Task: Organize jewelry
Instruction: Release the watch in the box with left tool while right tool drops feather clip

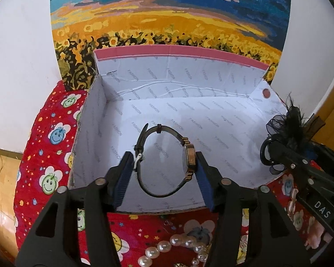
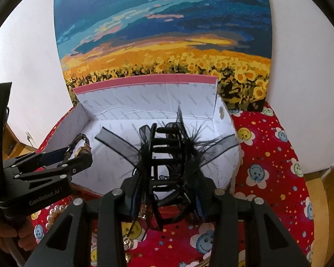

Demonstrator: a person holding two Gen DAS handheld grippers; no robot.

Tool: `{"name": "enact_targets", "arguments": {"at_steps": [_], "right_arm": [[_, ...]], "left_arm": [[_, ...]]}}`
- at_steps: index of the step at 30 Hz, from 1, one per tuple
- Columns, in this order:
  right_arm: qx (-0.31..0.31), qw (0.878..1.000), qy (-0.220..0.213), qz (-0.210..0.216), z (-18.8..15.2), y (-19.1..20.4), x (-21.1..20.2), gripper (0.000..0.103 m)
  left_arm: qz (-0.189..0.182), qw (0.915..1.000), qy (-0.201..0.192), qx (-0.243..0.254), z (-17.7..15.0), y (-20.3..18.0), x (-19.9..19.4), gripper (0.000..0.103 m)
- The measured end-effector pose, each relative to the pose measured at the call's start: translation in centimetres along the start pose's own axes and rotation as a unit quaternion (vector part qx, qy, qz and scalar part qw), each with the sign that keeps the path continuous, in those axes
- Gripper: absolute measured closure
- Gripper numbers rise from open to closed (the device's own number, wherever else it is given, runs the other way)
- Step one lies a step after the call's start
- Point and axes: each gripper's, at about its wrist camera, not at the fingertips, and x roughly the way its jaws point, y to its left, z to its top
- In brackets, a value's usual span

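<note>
A dark-strapped watch [image 1: 164,162] with a gold case hangs upright between the blue pads of my left gripper [image 1: 164,173], over the floor of an open white-lined box [image 1: 211,115]. Both pads touch it, one on the strap and one on the case. In the right wrist view, my right gripper [image 2: 167,189] is shut on a black hair claw clip [image 2: 167,155] trimmed with feathers and sheer ribbon, above the box [image 2: 113,160] near its front wall. The left gripper [image 2: 78,153] shows at the left with the watch [image 2: 83,150]. The right gripper [image 1: 300,162] and clip [image 1: 287,129] sit over the box's right wall.
The box stands on a red cloth [image 1: 44,155] printed with smiling flowers. A pearl necklace [image 1: 173,244] and other small pieces lie on the cloth in front of the box. A sunflower painting [image 2: 162,44] leans on the white wall behind. A person's hand [image 2: 11,238] grips the left handle.
</note>
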Motion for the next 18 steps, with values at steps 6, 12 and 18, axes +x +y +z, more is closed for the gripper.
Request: {"name": "enact_targets", "arguments": {"at_steps": [6, 12, 18], "right_arm": [[0.004, 1.000, -0.002, 0.007, -0.1, -0.2, 0.0, 0.058], [0.018, 1.000, -0.012, 0.020, -0.1, -0.4, -1.0, 0.039], [0.022, 0.999, -0.020, 0.020, -0.3, -0.5, -2.5, 0.038]], "left_arm": [[-0.005, 1.0000, 0.006, -0.004, 0.1, -0.1, -0.3, 0.039], [0.000, 1.0000, -0.001, 0.010, 0.1, -0.7, -1.7, 0.038], [-0.007, 0.9999, -0.003, 0.009, -0.3, -0.9, -3.5, 0.037]]}}
